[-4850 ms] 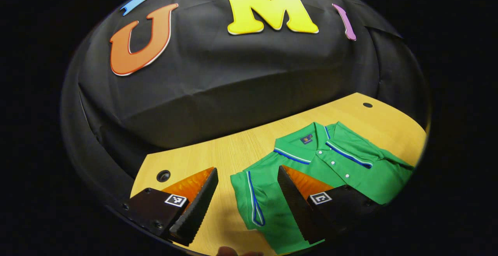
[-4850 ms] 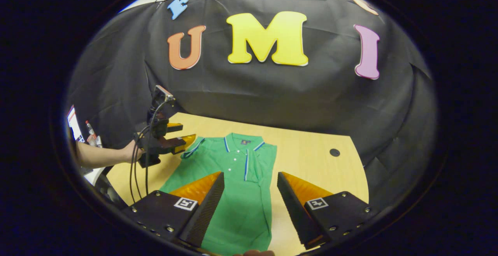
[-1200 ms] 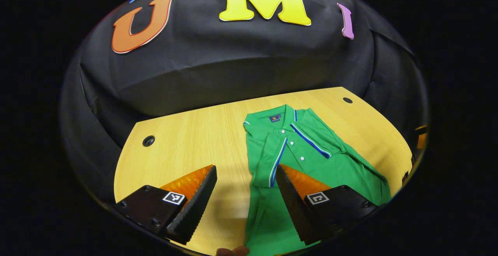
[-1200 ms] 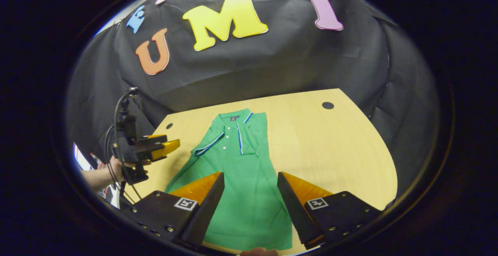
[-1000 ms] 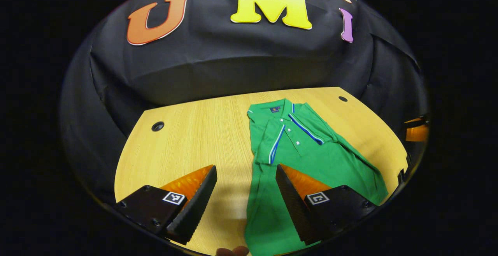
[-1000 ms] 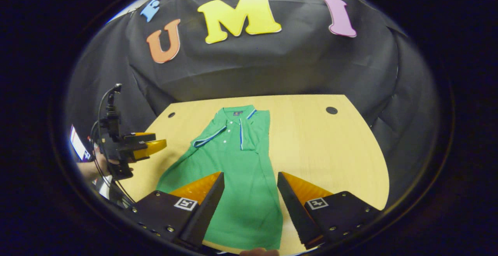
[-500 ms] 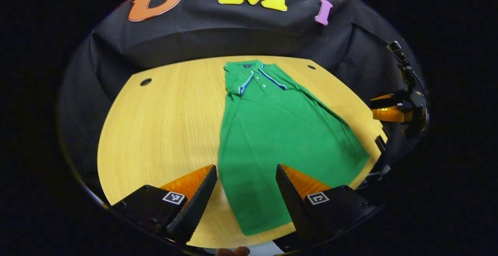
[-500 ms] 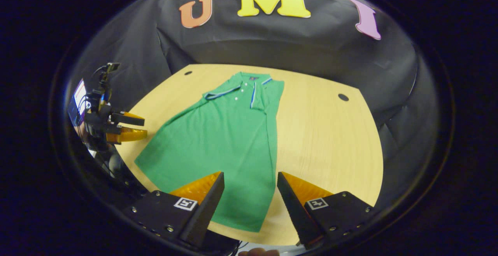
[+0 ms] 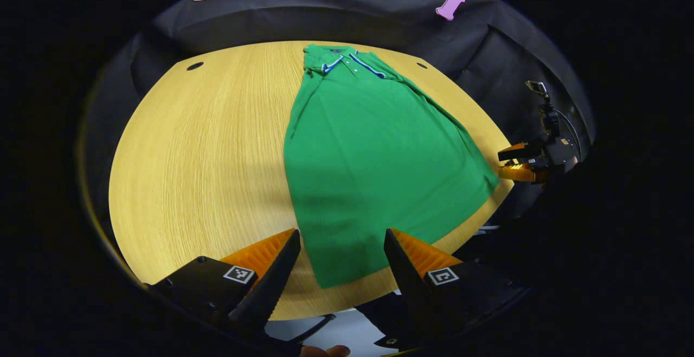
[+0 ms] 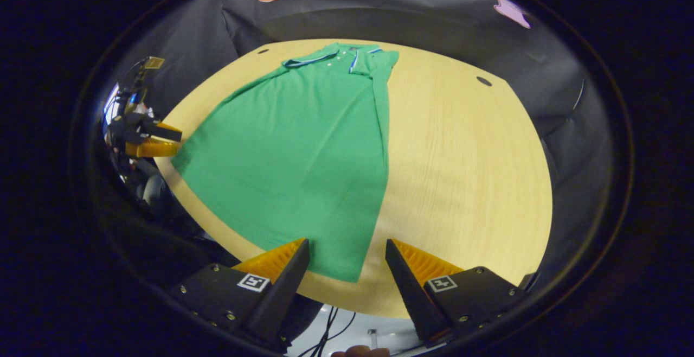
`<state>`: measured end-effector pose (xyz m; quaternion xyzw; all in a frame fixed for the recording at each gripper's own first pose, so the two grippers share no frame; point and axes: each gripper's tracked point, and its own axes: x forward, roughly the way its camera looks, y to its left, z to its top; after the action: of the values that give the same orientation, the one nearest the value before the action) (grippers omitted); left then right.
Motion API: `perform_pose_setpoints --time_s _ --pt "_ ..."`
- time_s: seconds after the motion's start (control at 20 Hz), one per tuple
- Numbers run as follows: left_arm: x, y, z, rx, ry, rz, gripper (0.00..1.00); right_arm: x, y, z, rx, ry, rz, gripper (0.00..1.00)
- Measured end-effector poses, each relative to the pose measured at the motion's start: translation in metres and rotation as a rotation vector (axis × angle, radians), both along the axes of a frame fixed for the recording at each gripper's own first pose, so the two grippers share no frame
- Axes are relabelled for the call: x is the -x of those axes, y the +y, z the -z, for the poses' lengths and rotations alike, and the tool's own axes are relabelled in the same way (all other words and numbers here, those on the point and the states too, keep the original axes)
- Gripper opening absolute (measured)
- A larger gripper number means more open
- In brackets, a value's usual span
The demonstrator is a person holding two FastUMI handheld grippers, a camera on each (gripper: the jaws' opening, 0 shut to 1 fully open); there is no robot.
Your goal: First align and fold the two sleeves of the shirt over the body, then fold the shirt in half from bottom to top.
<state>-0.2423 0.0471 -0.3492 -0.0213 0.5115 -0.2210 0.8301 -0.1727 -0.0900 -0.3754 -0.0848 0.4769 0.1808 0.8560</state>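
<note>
- Left gripper view: the left gripper (image 9: pixel 340 248) hangs above the near edge of the wooden table (image 9: pixel 206 145), its two fingers spread wide apart with nothing between them.
- The green shirt (image 9: pixel 368 156) lies flat on the table, collar at the far end toward the booth's wall and hem toward the camera; one lower corner of the hem lies between the two fingertips as seen from here, with no contact visible.
- Both sleeves look folded in over the body, so the shirt reads as one long panel.
- At the right rim of this view the right gripper (image 9: pixel 509 163) is held just off the table edge, near the shirt's other lower corner.
- Right gripper view: the right gripper (image 10: pixel 347 251) is also above the near table edge (image 10: pixel 466 183), fingers parted and empty.
- The shirt (image 10: pixel 303 145) stretches away from it, a hem corner lying between its fingertips.
- At the left rim the left gripper (image 10: pixel 162 142) sits close beside the shirt's opposite hem corner.
</note>
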Motion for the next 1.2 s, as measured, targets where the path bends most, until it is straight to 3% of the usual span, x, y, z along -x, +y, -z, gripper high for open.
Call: perform_pose_setpoints --time_s 0.3,0.5,0.65,0.7,0.75,0.85,0.9,0.95,1.05,1.1,1.2 --pt "0.007 0.003 0.012 -0.014 0.051 -0.011 0.98 0.001 0.006 0.017 -0.001 0.021 0.002 0.89" --pt "0.007 0.001 0.015 -0.069 0.036 -0.006 0.98 0.001 0.011 0.018 0.045 0.005 -0.051 0.88" --pt "0.01 0.004 0.022 -0.197 -0.036 0.059 0.85 0.004 0.016 0.02 0.061 -0.008 -0.082 0.87" --pt "0.012 0.002 0.022 -0.214 -0.065 0.088 0.83 0.004 0.017 0.021 0.061 -0.008 -0.08 0.9" --pt "0.014 -0.004 0.022 -0.207 -0.075 0.085 0.8 0.004 0.019 0.019 0.058 -0.009 -0.081 0.86" --pt "0.015 -0.008 0.021 -0.191 -0.089 0.059 0.75 0.002 0.022 0.02 0.055 -0.007 -0.092 0.88" --pt "0.015 -0.009 0.02 -0.189 -0.098 0.054 0.66 0.001 0.022 0.02 0.054 -0.007 -0.095 0.78" --pt "0.014 -0.01 0.021 -0.186 -0.108 0.046 0.59 -0.003 0.025 0.019 0.044 -0.012 -0.095 0.78" --pt "0.013 -0.013 0.021 -0.166 -0.122 0.035 0.43 -0.004 0.027 0.019 0.042 -0.009 -0.085 0.43" --pt "0.013 -0.015 0.02 -0.153 -0.128 0.035 0.38 -0.006 0.029 0.018 0.029 -0.013 -0.09 0.45" --pt "0.011 -0.015 0.019 -0.108 -0.104 0.011 0.24 -0.01 0.031 0.018 0.013 0.004 -0.063 0.1"
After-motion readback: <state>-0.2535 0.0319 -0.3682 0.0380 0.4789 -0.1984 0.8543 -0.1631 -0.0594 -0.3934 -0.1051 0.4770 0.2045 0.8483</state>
